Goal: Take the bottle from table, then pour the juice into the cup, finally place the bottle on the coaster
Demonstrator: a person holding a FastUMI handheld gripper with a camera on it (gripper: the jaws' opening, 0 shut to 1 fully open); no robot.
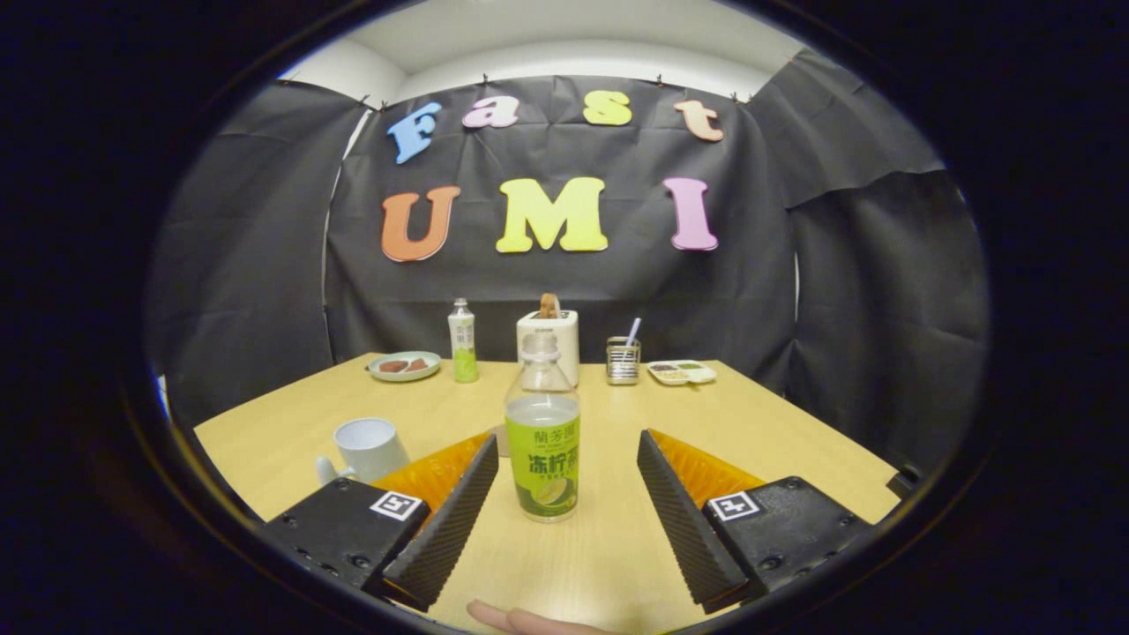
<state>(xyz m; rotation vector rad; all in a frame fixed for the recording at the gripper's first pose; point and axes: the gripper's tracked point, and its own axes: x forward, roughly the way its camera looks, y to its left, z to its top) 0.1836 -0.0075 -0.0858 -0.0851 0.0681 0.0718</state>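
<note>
- Fingertip (520,620) of a person's hand lies on the tabletop (750,423), nearest of all, below the gap between the tool's fingers.
- Tool (564,481): fingers spread wide, pinching nothing; both rest low over the tabletop.
- Bottle (542,432): upright on the tabletop between the fingers, nearer the left one, touching neither. Cap off; pale liquid reaches the shoulder; green label.
- Cup (370,448): white mug, upright, just beyond the left finger, left of the bottle and apart from it.
- Coaster: a small flat edge shows just left of the bottle's base; whether it is the coaster cannot be told.
- Far edge of the tabletop, left to right: green plate (404,365) with dark food, second bottle (462,340), white toaster (549,339) directly behind the near bottle, metal holder (623,360) with a utensil, white tray (681,372).
</note>
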